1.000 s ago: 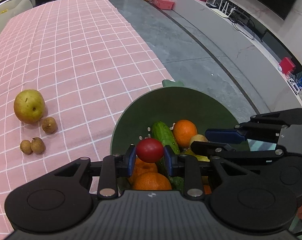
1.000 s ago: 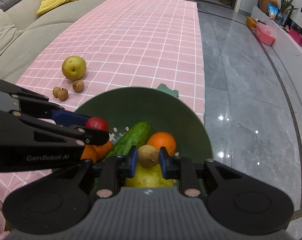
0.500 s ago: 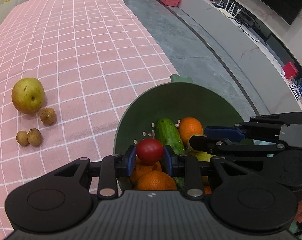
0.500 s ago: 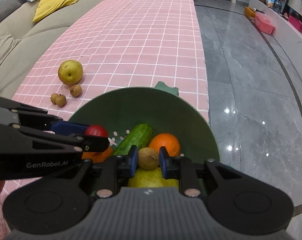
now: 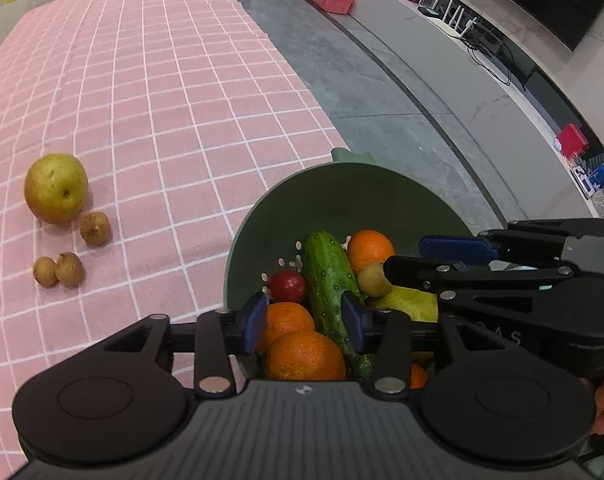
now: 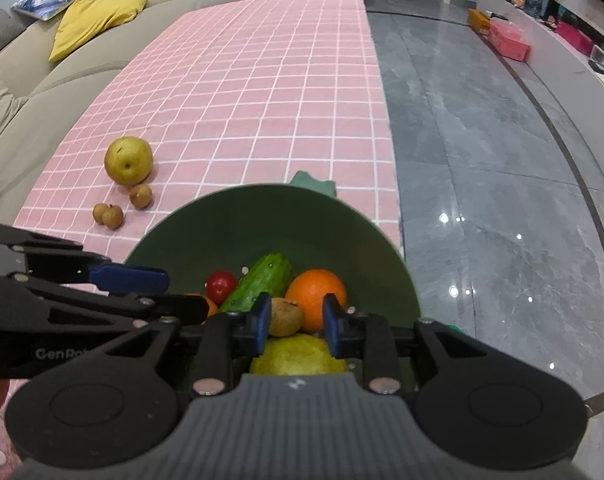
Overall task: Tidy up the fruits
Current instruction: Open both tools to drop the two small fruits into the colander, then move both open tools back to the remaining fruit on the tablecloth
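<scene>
Hovering over the green bowl (image 6: 381,240), both my grippers have just been opening, the left gripper (image 5: 303,322) dropping its thin-skinned tomato (image 5: 288,286), the right gripper (image 6: 296,322) freeing a light, brittle-shelled longan (image 6: 286,316).

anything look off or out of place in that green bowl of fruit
One thing: a cucumber lies among the oranges in the green bowl, a vegetable in a fruit sort. Nothing looks spilled or damaged.
</scene>
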`<state>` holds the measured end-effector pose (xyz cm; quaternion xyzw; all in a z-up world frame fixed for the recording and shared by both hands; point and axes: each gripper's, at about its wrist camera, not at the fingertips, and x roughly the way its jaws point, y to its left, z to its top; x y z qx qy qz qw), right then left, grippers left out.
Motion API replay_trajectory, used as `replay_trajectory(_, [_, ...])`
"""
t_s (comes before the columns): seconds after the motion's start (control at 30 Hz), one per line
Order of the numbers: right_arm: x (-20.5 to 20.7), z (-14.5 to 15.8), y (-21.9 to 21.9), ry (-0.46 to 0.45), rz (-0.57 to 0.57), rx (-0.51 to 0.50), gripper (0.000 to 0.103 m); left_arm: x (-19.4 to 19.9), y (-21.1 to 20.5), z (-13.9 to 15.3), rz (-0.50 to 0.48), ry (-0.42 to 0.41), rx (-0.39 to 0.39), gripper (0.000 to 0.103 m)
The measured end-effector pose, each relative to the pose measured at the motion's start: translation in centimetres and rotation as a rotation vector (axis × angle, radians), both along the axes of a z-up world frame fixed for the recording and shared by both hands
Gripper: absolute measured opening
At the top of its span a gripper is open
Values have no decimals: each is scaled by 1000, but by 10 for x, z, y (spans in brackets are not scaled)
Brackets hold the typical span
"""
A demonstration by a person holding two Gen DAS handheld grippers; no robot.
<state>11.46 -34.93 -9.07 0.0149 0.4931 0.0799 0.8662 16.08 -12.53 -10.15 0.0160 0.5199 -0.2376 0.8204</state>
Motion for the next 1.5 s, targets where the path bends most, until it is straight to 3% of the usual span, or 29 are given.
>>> replay_trajectory(0.27, [-10, 13, 10, -73, -12, -37, 35, -11, 8, 19, -11, -91, 26, 56])
replay_trajectory(0.37, [-11, 14, 17, -86, 0, -51, 39, -14, 14, 28, 14, -158, 62, 56])
replay_trajectory(0.53, [-11, 18, 32, -112, 20, -74, 42, -14, 31, 39, 68, -195, 37, 56])
replay_trajectory(0.63, [-11, 21, 42, -130, 35, -82, 47, -13, 41, 42, 103, -204, 36, 57])
replay_trajectory(1.1, [-6, 27, 88, -204, 124, -126, 47, -8, 97, 47, 240, -214, 16, 57])
replay_trajectory(1.5, [16, 29, 134, -200, 246, -106, 47, 0, 153, 40, 367, -198, -32, 57])
